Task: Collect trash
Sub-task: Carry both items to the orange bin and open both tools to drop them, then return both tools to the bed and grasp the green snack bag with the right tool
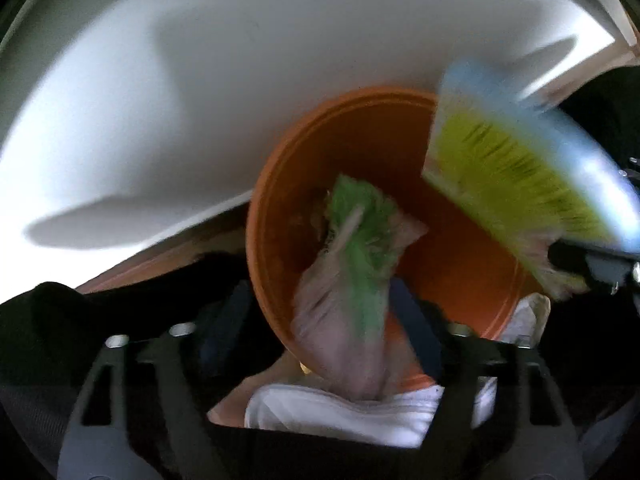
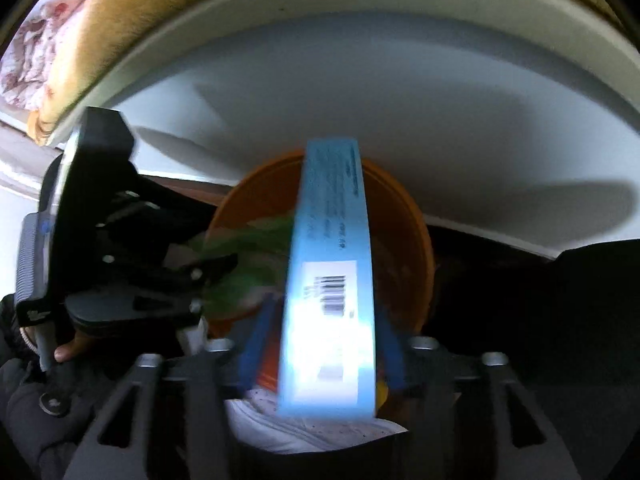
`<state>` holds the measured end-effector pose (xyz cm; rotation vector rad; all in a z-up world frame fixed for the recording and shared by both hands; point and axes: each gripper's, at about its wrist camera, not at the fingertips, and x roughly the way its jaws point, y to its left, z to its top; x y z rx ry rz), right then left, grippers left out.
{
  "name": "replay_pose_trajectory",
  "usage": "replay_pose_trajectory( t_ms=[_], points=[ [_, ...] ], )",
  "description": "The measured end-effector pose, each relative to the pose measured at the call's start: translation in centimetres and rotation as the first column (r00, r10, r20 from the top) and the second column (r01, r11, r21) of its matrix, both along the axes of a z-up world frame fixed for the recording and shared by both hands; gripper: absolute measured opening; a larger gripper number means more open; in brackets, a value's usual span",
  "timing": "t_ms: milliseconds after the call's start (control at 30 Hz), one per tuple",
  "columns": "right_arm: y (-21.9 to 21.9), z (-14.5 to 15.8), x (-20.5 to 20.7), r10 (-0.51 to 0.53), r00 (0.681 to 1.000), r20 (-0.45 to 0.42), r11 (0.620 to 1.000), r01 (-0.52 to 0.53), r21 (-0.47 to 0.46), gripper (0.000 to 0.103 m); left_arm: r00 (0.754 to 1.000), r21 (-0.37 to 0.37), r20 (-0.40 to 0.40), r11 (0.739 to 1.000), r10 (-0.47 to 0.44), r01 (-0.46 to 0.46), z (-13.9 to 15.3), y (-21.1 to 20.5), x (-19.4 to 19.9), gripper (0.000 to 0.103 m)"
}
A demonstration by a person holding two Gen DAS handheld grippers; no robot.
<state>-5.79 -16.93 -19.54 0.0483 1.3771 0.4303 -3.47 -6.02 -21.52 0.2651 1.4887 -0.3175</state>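
Both tools hang over the orange bin (image 1: 460,264) – the left tool (image 1: 320,320), jaws wide, lets a green-and-pink wrapper (image 1: 352,280) drop, the right tool (image 2: 320,344) has loosened around a blue box (image 2: 332,280) – nearly binned.

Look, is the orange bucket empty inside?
No, the orange bucket already has a crumpled green and white wrapper lying inside it.

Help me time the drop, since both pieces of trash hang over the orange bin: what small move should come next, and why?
Probably pull both grippers up and apart. The left gripper stands open with the green-and-grey wrapper blurred, seemingly dropping into the orange bin. The blue box sits loosely between the right gripper fingers, directly above the bin.
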Motion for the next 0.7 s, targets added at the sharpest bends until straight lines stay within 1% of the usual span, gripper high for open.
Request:
replay_pose_trajectory(
  t_ms=[67, 267, 367, 433, 500, 567, 633, 700],
  points=[
    [0.1, 0.0, 0.0, 0.001, 1.000, -0.004, 1.000, -0.001, -0.001, 0.057, 1.000, -0.012, 0.002, 1.000, 0.000, 0.000, 0.2, 0.0, 0.1, 0.075],
    [-0.4, 0.8, -0.6, -0.022, 1.000, 0.006, 1.000, 0.022, 0.010, 0.057, 1.000, -0.016, 0.008, 1.000, -0.002, 0.002, 0.5, -0.1, 0.6, 0.075],
    [-1.3, 1.3, -1.1, -0.033, 0.999, 0.013, 0.999, 0.033, 0.013, 0.057, 1.000, -0.018, 0.019, 1.000, -0.001, 0.001, 0.8, 0.0, 0.6, 0.075],
    [-2.7, 1.6, -1.3, -0.032, 0.999, 0.023, 0.999, 0.031, 0.014, 0.057, 1.000, -0.019, 0.029, 1.000, 0.003, -0.003, 0.8, 0.2, -0.7, 0.075],
    [-3.0, 2.2, -1.5, -0.025, 0.999, 0.036, 1.000, 0.024, 0.010, 0.060, 0.999, -0.024, 0.040, 1.000, 0.004, -0.004, 1.0, 0.2, -1.0, 0.075],
    [-2.6, 2.8, -2.0, -0.014, 0.998, 0.055, 1.000, 0.013, 0.004, 0.062, 0.998, -0.033, 0.059, 0.999, -0.001, 0.003, 2.0, 0.2, -1.4, 0.075],
    [-2.6, 3.8, -2.6, 0.004, 0.996, 0.086, 1.000, -0.003, -0.003, 0.066, 0.996, -0.051, 0.084, 0.999, -0.014, 0.018, 2.6, 0.4, -2.2, 0.075],
    [-2.6, 5.1, -3.2, 0.020, 0.992, 0.128, 1.000, -0.018, -0.012, 0.072, 0.992, -0.072, 0.126, 0.997, -0.029, 0.039, 4.4, 0.7, -2.8, 0.075]
  ],
)
